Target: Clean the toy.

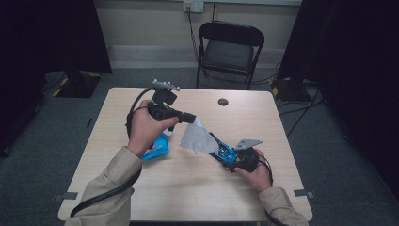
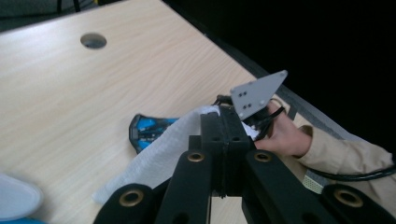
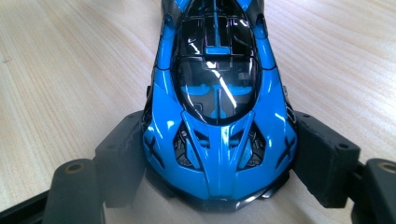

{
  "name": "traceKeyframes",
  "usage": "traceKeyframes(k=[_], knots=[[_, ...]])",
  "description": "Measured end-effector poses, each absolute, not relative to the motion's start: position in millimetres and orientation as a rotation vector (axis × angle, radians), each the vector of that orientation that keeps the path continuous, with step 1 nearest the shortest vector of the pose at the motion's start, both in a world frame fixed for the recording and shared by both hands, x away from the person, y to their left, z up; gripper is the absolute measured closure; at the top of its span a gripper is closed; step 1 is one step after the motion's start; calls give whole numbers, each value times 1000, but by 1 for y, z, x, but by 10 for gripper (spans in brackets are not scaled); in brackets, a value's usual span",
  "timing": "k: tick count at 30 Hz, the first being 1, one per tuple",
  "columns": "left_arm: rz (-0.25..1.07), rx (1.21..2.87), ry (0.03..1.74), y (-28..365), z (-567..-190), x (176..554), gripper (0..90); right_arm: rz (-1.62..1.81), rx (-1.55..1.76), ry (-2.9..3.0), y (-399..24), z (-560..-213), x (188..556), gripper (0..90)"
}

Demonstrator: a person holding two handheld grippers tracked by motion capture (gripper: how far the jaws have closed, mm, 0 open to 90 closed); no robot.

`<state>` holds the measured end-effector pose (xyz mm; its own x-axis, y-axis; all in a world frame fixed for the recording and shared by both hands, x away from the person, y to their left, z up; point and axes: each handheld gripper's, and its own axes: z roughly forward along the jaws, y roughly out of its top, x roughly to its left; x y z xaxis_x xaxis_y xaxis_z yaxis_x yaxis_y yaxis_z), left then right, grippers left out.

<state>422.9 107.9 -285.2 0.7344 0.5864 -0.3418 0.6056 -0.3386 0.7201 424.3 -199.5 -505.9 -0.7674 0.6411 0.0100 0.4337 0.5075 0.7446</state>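
A glossy blue and black toy car lies between the pads of my right gripper, which press on both of its sides. In the high view the right gripper holds the car low over the table, right of centre. My left gripper is shut on a white paper tissue, which hangs down against the car's far end. In the left gripper view the tissue drapes from the closed jaws of the left gripper over part of the car.
A blue and white packet lies on the table under my left hand. A round cable hole sits near the far edge. A black folding chair stands behind the table, with dark curtains on both sides.
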Motion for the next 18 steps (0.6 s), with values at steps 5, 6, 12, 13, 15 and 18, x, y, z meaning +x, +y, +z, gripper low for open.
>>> traceKeyframes(k=[5,6,12,13,15,18], knots=[[-100,2050,948,104,-336,423,900,1116,908,2486,-200,-506,424,252],[-121,2073,979,103,-356,423,900,1116,907,2486,-200,-506,424,252],[-133,2135,1041,106,-398,423,900,1116,906,2486,-200,-506,424,253],[-113,2154,1068,107,-411,423,900,1115,906,2486,-200,-506,424,253],[-96,2165,1093,110,-423,425,900,1115,906,2486,-200,-506,424,253],[-82,2172,1105,112,-432,427,899,1116,906,2486,-200,-506,424,253]])
